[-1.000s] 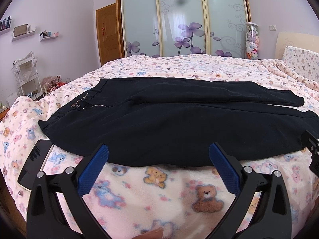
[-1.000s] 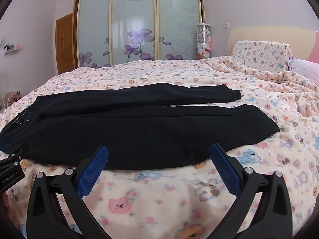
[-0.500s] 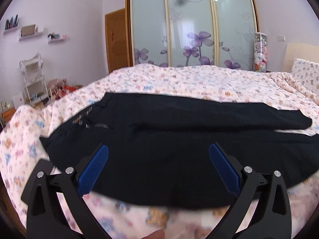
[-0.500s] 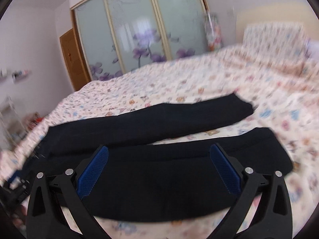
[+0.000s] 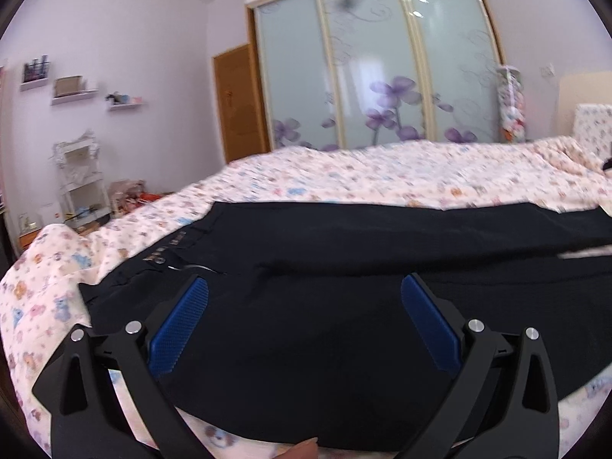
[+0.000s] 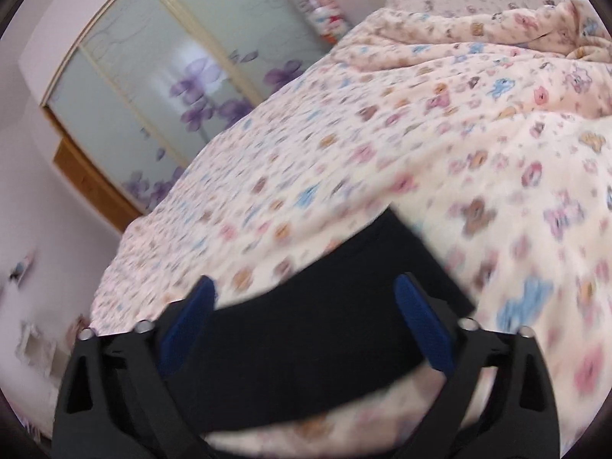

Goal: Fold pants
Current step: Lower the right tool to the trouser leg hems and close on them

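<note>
Black pants (image 5: 344, 252) lie flat across the bed, waistband (image 5: 172, 244) to the left and legs running off to the right. My left gripper (image 5: 304, 283) hovers open over the hip area just right of the zipper, with nothing pinched. In the tilted, blurred right wrist view, the cuff end of a pant leg (image 6: 306, 344) lies below and between the blue pads of my right gripper (image 6: 304, 283). Its jaws are closing but still stand wide and do not press the cloth.
A pink teddy-bear blanket (image 6: 420, 134) covers the whole bed. A pillow (image 5: 593, 126) sits at the far right. Sliding glass wardrobe doors (image 5: 363, 76) and a wooden door (image 5: 237, 103) stand behind, a white rack (image 5: 80, 176) at the left. A fingertip (image 5: 302, 451) shows at the bottom edge.
My right gripper swept right along the pants to the leg end and rolled sideways. My left gripper moved forward over the pants near the waist.
</note>
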Action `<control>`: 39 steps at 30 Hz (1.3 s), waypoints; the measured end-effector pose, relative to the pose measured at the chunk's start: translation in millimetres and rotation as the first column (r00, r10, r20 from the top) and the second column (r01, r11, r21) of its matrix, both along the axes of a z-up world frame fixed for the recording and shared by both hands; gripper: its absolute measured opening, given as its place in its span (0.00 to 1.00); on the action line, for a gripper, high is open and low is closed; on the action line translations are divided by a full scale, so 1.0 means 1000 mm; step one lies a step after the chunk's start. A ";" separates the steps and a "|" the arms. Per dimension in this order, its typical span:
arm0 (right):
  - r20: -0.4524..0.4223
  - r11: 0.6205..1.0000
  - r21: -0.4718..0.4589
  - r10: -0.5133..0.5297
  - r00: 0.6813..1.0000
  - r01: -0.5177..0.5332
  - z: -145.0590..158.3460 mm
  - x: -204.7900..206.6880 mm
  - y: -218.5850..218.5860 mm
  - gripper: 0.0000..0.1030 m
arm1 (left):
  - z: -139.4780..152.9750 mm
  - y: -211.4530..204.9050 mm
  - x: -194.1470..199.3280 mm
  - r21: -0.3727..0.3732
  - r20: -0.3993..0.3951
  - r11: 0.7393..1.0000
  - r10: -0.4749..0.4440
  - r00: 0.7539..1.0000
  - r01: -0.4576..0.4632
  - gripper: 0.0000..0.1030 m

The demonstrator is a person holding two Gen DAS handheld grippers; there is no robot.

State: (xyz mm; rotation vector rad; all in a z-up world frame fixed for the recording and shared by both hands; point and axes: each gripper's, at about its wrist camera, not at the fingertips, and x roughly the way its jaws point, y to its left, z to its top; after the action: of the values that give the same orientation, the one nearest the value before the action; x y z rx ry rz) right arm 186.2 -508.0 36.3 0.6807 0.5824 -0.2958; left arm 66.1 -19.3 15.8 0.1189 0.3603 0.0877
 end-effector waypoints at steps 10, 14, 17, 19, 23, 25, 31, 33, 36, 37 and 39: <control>-0.180 0.986 -0.133 -0.120 0.976 0.097 -0.042 0.059 -0.039 0.67 | -0.021 -0.009 0.017 -0.018 -0.126 0.996 -0.085 0.988 0.083 0.98; -0.249 0.985 -0.149 -0.118 0.961 0.082 -0.063 0.064 -0.040 0.51 | -0.025 -0.015 0.020 0.006 -0.153 0.995 -0.095 0.984 0.097 0.98; -0.186 0.993 -0.106 -0.079 0.979 0.059 -0.057 0.053 -0.040 0.14 | -0.025 -0.015 0.021 0.005 -0.155 0.995 -0.096 0.983 0.098 0.98; -0.144 0.990 -0.123 -0.080 0.986 0.063 -0.047 0.043 -0.036 0.13 | -0.026 -0.013 0.022 -0.006 -0.160 0.996 -0.094 0.983 0.094 0.98; -0.005 0.994 -0.096 -0.058 0.998 0.057 -0.021 0.006 -0.023 0.12 | -0.025 -0.009 0.022 -0.032 -0.165 0.996 -0.092 0.982 0.088 0.98; 0.057 0.996 -0.080 -0.038 0.998 0.042 -0.008 -0.023 -0.013 0.11 | -0.023 -0.006 0.019 -0.047 -0.153 0.995 -0.094 0.984 0.087 0.98; 0.201 0.999 -0.024 0.033 0.979 -0.029 0.010 -0.108 0.024 0.11 | -0.016 -0.003 0.008 -0.051 -0.096 0.995 -0.093 0.991 0.089 0.98; 0.246 0.999 0.001 0.044 0.968 -0.046 0.009 -0.142 0.036 0.10 | -0.014 -0.002 0.003 -0.050 -0.073 0.995 -0.092 0.993 0.088 0.98; 0.299 0.998 0.023 0.047 0.953 -0.057 0.005 -0.181 0.053 0.09 | -0.009 0.002 -0.010 -0.061 -0.014 0.995 -0.086 0.996 0.085 0.98; 0.307 0.998 0.021 0.049 0.950 -0.059 0.001 -0.191 0.060 0.09 | -0.006 0.005 -0.014 -0.067 0.007 0.994 -0.081 0.997 0.081 0.98; 0.294 0.998 0.033 0.040 0.955 -0.052 -0.010 -0.211 0.069 0.09 | -0.002 0.011 -0.022 -0.089 0.042 0.993 -0.068 0.997 0.071 0.98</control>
State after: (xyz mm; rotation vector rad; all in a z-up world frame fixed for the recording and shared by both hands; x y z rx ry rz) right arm -24.6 -439.4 26.7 0.7338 0.3201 -0.1355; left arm 44.4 -7.9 13.5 0.0398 0.3206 0.0048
